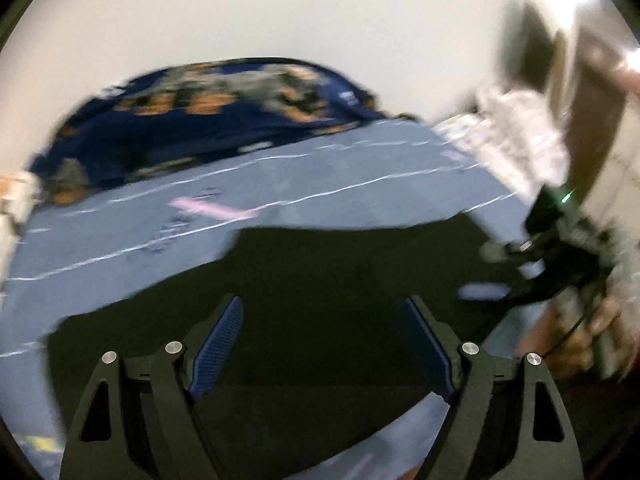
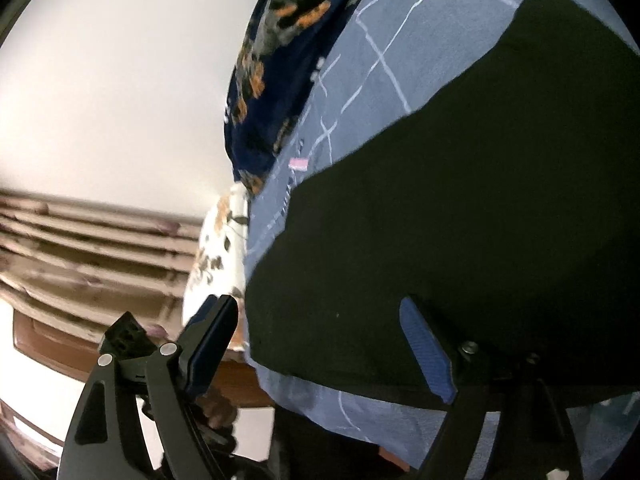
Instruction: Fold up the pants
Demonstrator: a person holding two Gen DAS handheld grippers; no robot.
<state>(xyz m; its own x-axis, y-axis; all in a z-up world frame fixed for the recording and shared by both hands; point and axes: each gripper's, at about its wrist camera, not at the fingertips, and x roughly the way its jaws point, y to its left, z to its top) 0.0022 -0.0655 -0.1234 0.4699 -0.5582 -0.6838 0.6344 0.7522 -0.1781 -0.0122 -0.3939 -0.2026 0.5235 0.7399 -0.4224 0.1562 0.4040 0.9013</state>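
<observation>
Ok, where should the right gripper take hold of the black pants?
Probably the near edge of the black pants, where it lies flat on the blue bedsheet just ahead of the open right gripper. Come in low from the bed's near side, one finger sliding under that edge.

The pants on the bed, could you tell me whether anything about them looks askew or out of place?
Nothing stands out: the black pants lie flat on the blue sheet, their near edge at the bed's edge, neither gripper holding them.

The pants (image 1: 340, 280) lie on the bedsheet (image 1: 120, 248), with a blanket (image 1: 200, 128) heaped behind them.
</observation>
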